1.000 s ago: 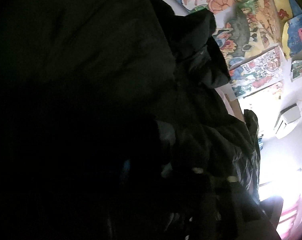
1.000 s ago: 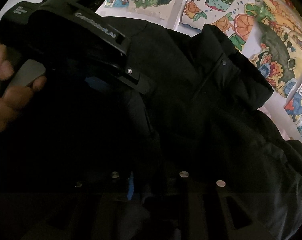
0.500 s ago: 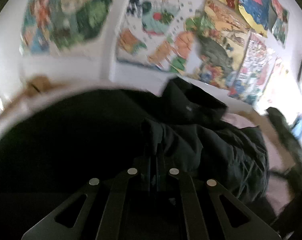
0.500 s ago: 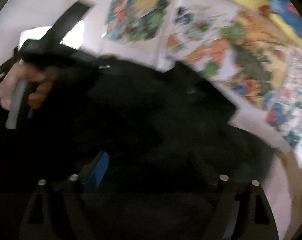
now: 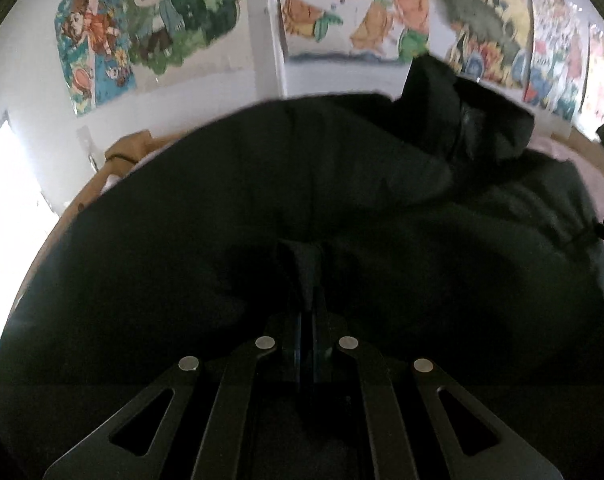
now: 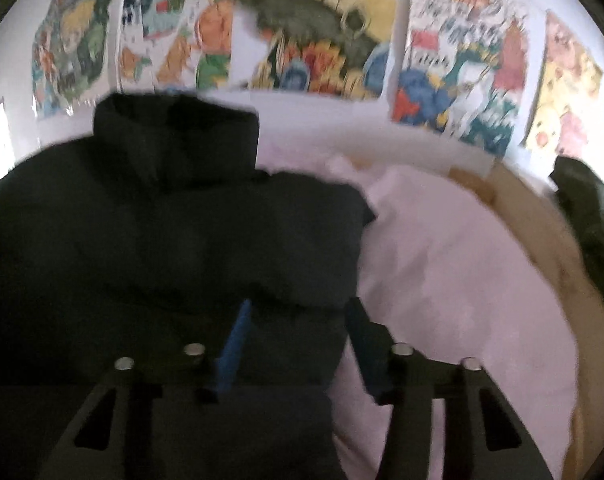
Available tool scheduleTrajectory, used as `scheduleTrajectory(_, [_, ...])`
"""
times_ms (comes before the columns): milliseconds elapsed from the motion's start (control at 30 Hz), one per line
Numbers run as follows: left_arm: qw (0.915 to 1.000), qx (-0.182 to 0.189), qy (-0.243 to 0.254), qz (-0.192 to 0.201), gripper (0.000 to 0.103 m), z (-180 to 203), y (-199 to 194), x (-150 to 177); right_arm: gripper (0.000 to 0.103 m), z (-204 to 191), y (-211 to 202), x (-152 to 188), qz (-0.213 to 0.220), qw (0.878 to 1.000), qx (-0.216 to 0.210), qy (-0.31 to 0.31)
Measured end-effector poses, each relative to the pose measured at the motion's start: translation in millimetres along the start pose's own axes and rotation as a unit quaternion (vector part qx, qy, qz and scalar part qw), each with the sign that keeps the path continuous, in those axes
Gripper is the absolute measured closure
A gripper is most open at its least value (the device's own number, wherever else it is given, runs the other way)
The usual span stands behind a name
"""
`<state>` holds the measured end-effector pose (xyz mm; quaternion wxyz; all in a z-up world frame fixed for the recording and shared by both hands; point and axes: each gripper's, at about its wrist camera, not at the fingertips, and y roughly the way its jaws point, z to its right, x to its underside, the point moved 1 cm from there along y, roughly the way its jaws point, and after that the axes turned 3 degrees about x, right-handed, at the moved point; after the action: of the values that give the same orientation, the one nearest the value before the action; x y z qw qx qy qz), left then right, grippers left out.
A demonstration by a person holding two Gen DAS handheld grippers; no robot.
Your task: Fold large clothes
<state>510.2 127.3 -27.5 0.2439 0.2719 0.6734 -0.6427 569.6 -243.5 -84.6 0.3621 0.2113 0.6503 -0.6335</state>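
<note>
A black puffer jacket (image 5: pixel 381 208) lies spread over a pink sheet, collar (image 6: pixel 174 140) towards the wall. My left gripper (image 5: pixel 303 252) is shut low over the jacket's middle. Creases in the cloth run into its fingertips, so it seems to pinch a fold. My right gripper (image 6: pixel 298 312) hovers at the jacket's (image 6: pixel 162 240) right-hand edge. Its jaws are closing, and the blue pads (image 6: pixel 236 332) stand apart with the jacket's edge between them, not pressing on it.
The pink sheet (image 6: pixel 441 280) covers a bed with a wooden frame (image 6: pixel 541 216). Colourful posters (image 6: pixel 321 40) line the white wall behind. A dark green garment (image 6: pixel 589 216) lies at the far right. A bright window (image 5: pixel 10 208) is on the left.
Both views swung up from dark close-ups to look across the jacket. My right gripper slid right to the jacket's edge, spread wide, then narrowed. The hand with the other gripper left its view.
</note>
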Motion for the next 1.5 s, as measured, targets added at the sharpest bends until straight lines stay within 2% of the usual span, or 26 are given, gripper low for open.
scheduleTrajectory(167, [0.9992,-0.027,0.021,-0.022,0.101,4,20,8,0.066,-18,36,13,-0.040,0.998,0.012,-0.040])
scheduleTrajectory(367, [0.9973,-0.052,0.041,-0.034,0.099,9,39,17,0.066,-25,59,27,-0.047,0.997,0.019,-0.062])
scheduleTrajectory(433, [0.9973,-0.051,0.040,-0.034,0.099,10,41,18,0.066,-26,60,28,-0.046,0.997,0.020,-0.063])
scheduleTrajectory(567, [0.9994,-0.016,0.022,-0.022,0.098,0,31,16,0.065,-23,54,28,-0.037,0.998,0.020,-0.055])
scheduleTrajectory(633, [0.9997,-0.003,0.011,-0.020,0.096,-4,21,15,0.060,-17,46,26,-0.034,0.998,0.016,-0.045])
scheduleTrajectory(700, [0.9997,0.008,-0.010,-0.018,0.096,-8,7,15,0.043,-11,34,23,-0.029,0.999,0.013,-0.030])
scheduleTrajectory(767, [0.9990,0.027,-0.031,-0.017,0.093,-13,-11,16,0.039,-8,17,19,-0.014,1.000,0.004,-0.018])
scheduleTrajectory(800, [0.9985,0.037,-0.040,-0.013,0.086,-16,-21,16,0.035,-8,8,15,-0.009,1.000,-0.004,-0.016])
scheduleTrajectory(833, [0.9977,0.047,-0.049,-0.006,0.069,-19,-33,18,0.033,-9,2,11,-0.007,1.000,-0.009,-0.016])
scheduleTrajectory(867, [0.9967,0.056,-0.059,0.004,0.056,-23,-45,21,0.031,-13,-7,7,-0.002,1.000,-0.014,-0.019])
scheduleTrajectory(900, [0.9956,0.060,-0.069,0.019,0.034,-27,-59,25,0.028,-17,-15,4,0.006,1.000,-0.018,-0.023])
scheduleTrajectory(933, [0.9944,0.062,-0.078,0.035,0.026,-30,-75,31,0.026,-22,-22,1,0.011,0.999,-0.023,-0.027])
scheduleTrajectory(1000, [0.9925,0.062,-0.088,0.059,0.025,-38,-104,40,0.022,-34,-38,-10,0.025,0.998,-0.040,-0.032])
scheduleTrajectory(1100, [0.9914,0.048,-0.102,0.066,0.025,-50,-143,62,0.021,-64,-65,-22,0.037,0.996,-0.063,-0.045])
scheduleTrajectory(1233, [0.9891,0.018,-0.135,0.056,0.018,-70,-182,107,0.021,-111,-115,-41,0.059,0.990,-0.090,-0.092])
scheduleTrajectory(1300, [0.9865,0.010,-0.157,0.046,0.017,-79,-195,130,0.014,-131,-144,-50,0.073,0.986,-0.099,-0.115])
scheduleTrajectory(1400, [0.9739,0.027,-0.223,0.033,0.017,-100,-214,169,0.009,-162,-180,-63,0.083,0.981,-0.116,-0.131])
scheduleTrajectory(1500, [0.9554,0.050,-0.289,0.034,0.017,-122,-231,195,0.009,-194,-204,-74,0.083,0.977,-0.140,-0.137])
